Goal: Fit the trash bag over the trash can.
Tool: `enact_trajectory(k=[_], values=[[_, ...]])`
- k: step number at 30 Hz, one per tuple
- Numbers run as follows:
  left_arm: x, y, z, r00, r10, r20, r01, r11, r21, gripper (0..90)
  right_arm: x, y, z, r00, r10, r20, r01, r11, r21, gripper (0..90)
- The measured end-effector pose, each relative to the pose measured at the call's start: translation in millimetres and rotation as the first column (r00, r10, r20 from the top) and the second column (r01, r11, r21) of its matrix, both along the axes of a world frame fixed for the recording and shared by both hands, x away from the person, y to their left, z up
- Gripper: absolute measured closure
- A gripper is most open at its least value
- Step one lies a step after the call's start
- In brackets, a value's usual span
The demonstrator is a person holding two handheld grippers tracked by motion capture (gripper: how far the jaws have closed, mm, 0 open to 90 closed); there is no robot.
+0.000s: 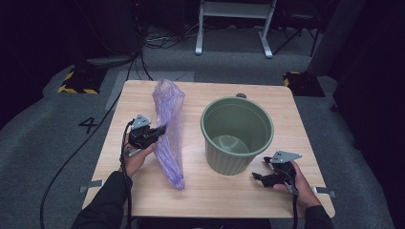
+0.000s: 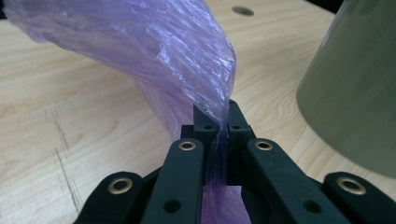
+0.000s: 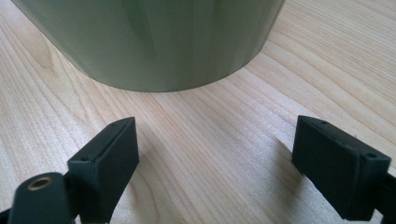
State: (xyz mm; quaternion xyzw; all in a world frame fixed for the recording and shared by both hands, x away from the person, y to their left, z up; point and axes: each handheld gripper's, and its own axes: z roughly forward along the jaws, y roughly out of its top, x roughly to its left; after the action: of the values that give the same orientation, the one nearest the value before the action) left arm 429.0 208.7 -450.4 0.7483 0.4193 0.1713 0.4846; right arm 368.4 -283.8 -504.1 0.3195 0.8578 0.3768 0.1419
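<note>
**Bag pinched and lifting, bin waiting**

Clamped tight on a fold of the purple plastic bag (image 2: 154, 51) by the left tool (image 2: 217, 123), film squeezed flat between the two black jaws and running down past them. Seen from above: left tool (image 1: 160, 130) at the bag's mid-length, bag (image 1: 169, 129) stretched along the bench (image 1: 143, 186) from the far edge toward the near side, far end raised, near end resting on the wood. Just beside it, to the right, the green bin (image 1: 237, 133), upright and empty, not touching the bag.

Right tool (image 1: 260, 175) low on the bench near the bin's base, jaws spread wide with nothing between them; bin wall (image 3: 154, 42) straight ahead and close in the right gripper view.

Step in hand, by the look of it: picking the bag up, most likely to line the bin.

Next move, as a judgement: raise the bag clear of the wood, find its mouth, bring the free right tool over to catch the opposite edge and pull it open above the rim. Risk of thin film slipping or tearing under a hard tug.
</note>
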Motion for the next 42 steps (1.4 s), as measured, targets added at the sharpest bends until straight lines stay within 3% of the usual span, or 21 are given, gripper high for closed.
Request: enact_trajectory(k=[4,9,12,16,23,42], values=[[4.1,-3.2,4.1,1.0000,-0.004,0.001,0.004,0.9999,-0.015,87.3,0.0,0.0,0.0,1.0000,0.000,0.000,0.000,1.000,0.000,14.6],[11.2,-9.6,9.7,0.9999,-0.013,0.007,0.013,0.9999,-0.005,87.3,0.0,-0.1,0.0,1.0000,0.001,0.000,-0.001,1.000,0.000,14.6],[15.7,-11.3,19.2,0.9996,-0.013,0.025,0.013,0.9997,-0.020,87.4,0.0,0.0,0.0,1.0000,0.000,0.000,0.000,1.000,0.000,14.6],[19.4,-14.5,31.4,0.9983,-0.020,0.055,0.021,0.9997,-0.011,87.5,0.0,0.0,0.0,1.0000,0.000,0.000,0.000,1.000,0.000,14.6],[25.8,-20.1,49.8,0.9966,-0.031,0.076,0.034,0.9988,-0.036,87.6,-0.2,-0.1,0.0,1.0000,0.000,0.000,0.000,1.000,0.000,14.6],[30.2,-31.7,94.8,0.9876,-0.041,0.151,0.053,0.9958,-0.074,87.6,-0.7,-0.5,0.0,1.0000,-0.001,0.001,0.001,1.000,-0.001,14.6]])
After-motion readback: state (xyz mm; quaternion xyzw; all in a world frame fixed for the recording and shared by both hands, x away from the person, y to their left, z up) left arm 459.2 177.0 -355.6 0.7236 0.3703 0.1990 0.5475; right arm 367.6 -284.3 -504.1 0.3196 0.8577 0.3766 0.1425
